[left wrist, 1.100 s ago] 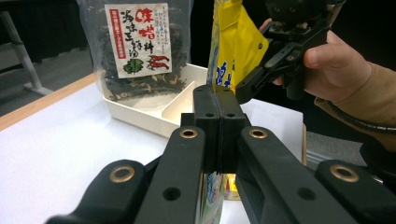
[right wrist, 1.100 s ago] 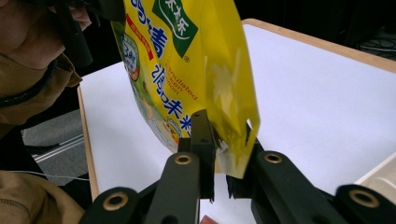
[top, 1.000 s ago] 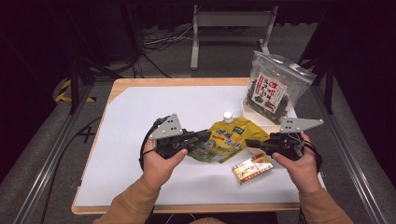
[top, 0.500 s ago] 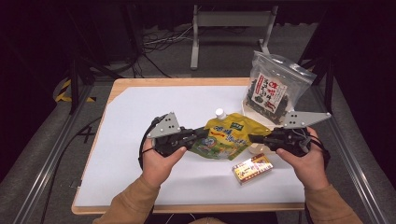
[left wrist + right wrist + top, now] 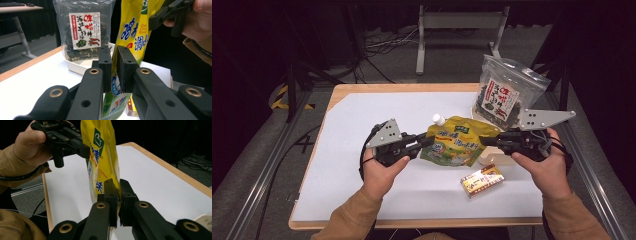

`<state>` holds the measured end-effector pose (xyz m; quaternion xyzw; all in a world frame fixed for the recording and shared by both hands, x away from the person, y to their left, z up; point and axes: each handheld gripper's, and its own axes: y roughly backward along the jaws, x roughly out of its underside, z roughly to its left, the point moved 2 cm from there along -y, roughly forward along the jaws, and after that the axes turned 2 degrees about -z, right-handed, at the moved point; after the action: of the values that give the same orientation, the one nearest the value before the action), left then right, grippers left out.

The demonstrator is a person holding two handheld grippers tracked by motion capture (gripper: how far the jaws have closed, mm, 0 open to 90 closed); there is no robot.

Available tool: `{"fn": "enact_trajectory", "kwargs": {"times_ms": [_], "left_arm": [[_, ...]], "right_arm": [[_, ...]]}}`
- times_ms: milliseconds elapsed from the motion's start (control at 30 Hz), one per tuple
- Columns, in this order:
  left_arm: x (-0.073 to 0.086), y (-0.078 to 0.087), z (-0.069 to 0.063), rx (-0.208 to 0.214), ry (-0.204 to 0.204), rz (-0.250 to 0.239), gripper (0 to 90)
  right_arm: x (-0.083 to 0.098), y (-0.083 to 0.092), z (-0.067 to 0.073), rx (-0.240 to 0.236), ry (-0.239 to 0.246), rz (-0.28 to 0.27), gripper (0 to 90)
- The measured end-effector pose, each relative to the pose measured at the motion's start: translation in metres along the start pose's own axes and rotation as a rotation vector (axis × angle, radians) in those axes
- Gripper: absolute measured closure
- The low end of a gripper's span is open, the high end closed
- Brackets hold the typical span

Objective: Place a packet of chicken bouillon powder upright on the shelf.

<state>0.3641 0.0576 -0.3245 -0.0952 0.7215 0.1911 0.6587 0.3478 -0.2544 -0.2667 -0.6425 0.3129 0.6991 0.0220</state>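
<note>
Now pinching the yellow spout pouch (image 5: 457, 142) from 2 opposite sides: left gripper (image 5: 428, 140) clamped on its left edge, right gripper (image 5: 485, 140) clamped on its right.

Holding it just above the white table (image 5: 357, 125), long axis spanning between both claws, spout cap (image 5: 438, 119) pointing away, seaweed bag (image 5: 502, 92) standing behind, small box (image 5: 482, 180) lying nearer.

I read "Gran", "Chic", "Bouill" on my yellow pouch (image 5: 135, 27); the seaweed bag's (image 5: 83, 27) label carries red Chinese characters
</note>
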Motion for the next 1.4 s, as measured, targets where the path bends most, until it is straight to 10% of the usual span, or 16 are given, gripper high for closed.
{"fn": "enact_trajectory", "kwargs": {"times_ms": [500,1400], "left_arm": [[-0.002,0.009,0.004,-0.025,-0.019,-0.022,72.3],[0.021,0.042,0.032,-0.158,-0.053,0.094,71.7]], "right_arm": [[-0.019,0.017,-0.005,0.029,0.031,-0.006,87.3],[-0.041,0.055,-0.054,0.190,0.032,0.065,87.3]]}}
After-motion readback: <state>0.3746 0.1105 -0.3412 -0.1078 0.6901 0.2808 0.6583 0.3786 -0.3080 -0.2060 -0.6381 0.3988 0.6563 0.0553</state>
